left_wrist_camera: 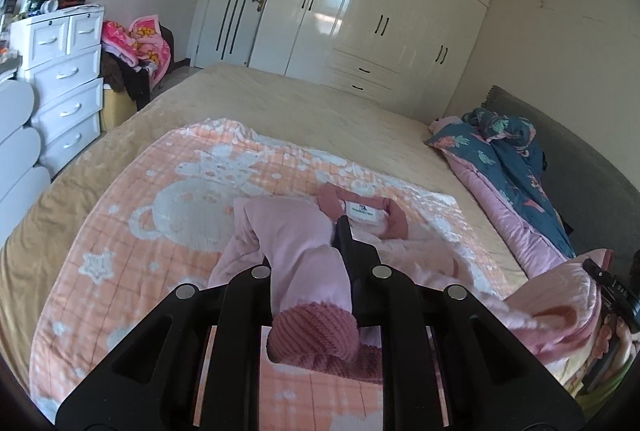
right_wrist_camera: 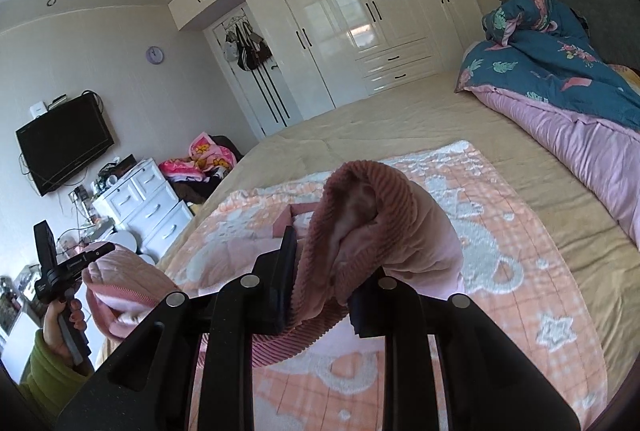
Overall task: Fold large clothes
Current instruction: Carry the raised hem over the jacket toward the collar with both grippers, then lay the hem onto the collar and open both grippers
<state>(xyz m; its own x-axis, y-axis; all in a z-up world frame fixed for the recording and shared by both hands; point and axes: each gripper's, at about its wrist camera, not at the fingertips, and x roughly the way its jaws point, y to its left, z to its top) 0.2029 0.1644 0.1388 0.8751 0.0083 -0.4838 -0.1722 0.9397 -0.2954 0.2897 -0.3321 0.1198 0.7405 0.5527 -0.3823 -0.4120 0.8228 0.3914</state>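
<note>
**Both sleeves lifted, fold-in pending**

Step, as I read it: sleeve fold. Left gripper is clamped on the left sleeve near its ribbed cuff; right gripper is pinching the right cuff. The pink garment lies collar-far on the peach blanket, mid-bed. Next probably calls for crossing both sleeves inward over the torso, laid flat.

Count: one garment, two sleeves, two grippers, one blanket.
</note>
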